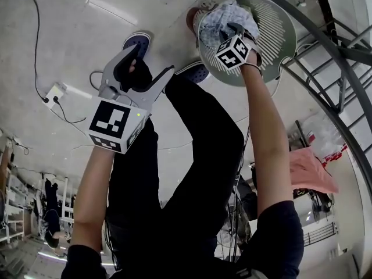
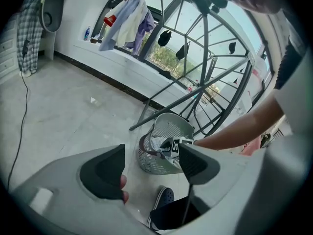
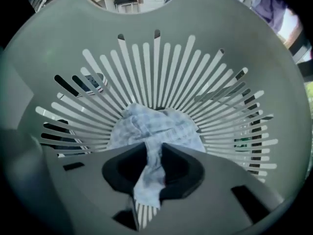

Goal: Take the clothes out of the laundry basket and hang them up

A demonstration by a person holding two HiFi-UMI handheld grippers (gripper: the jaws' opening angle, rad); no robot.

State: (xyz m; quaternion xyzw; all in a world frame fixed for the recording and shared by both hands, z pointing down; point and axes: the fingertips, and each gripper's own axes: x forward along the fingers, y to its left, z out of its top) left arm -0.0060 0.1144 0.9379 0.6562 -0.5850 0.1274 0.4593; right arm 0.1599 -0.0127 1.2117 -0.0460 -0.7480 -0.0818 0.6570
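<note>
Right gripper (image 3: pixel 152 164) pinches the pale blue checked cloth (image 3: pixel 156 126) down inside the round grey slatted plastic laundry basket (image 3: pixel 230 97). Left gripper (image 2: pixel 152 169) is spread, empty. Lifting and hanging remain; light garments (image 2: pixel 124 26) already drape on the dark metal rack (image 2: pixel 205 53).

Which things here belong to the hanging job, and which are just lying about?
Job: basket; cloth, pinched in the jaws of the right gripper; left gripper, open and empty; rack.
Lying about: power strip; bottle on the sill; shirt by the wall.
</note>
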